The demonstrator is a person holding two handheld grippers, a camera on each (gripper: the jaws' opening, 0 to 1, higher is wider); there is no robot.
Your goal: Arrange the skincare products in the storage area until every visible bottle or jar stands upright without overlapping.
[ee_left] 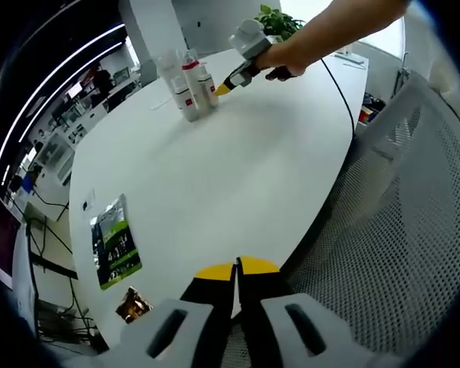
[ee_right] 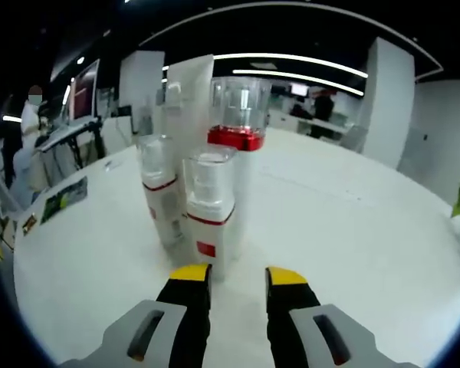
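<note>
Several white skincare bottles [ee_left: 190, 86] with clear caps and red bands stand upright in a tight cluster at the table's far side. In the right gripper view the front small bottle [ee_right: 208, 208] is closest, a similar bottle [ee_right: 159, 192] stands to its left, and a taller bottle with a red collar [ee_right: 239, 126] rises behind. My right gripper [ee_right: 238, 274] is open just short of the front bottle, with nothing between its jaws. In the left gripper view a hand holds that right gripper [ee_left: 224, 87] beside the cluster. My left gripper [ee_left: 236, 268] is shut and empty, hovering over the table's near edge.
The white table [ee_left: 238, 176] carries a green-black packet [ee_left: 115, 241] and a small brown packet [ee_left: 133, 304] near its left edge. A grey mesh chair [ee_left: 399, 230] stands at the right. A potted plant [ee_left: 280, 19] sits beyond the far end. Desks and a person [ee_right: 32, 130] are at the left.
</note>
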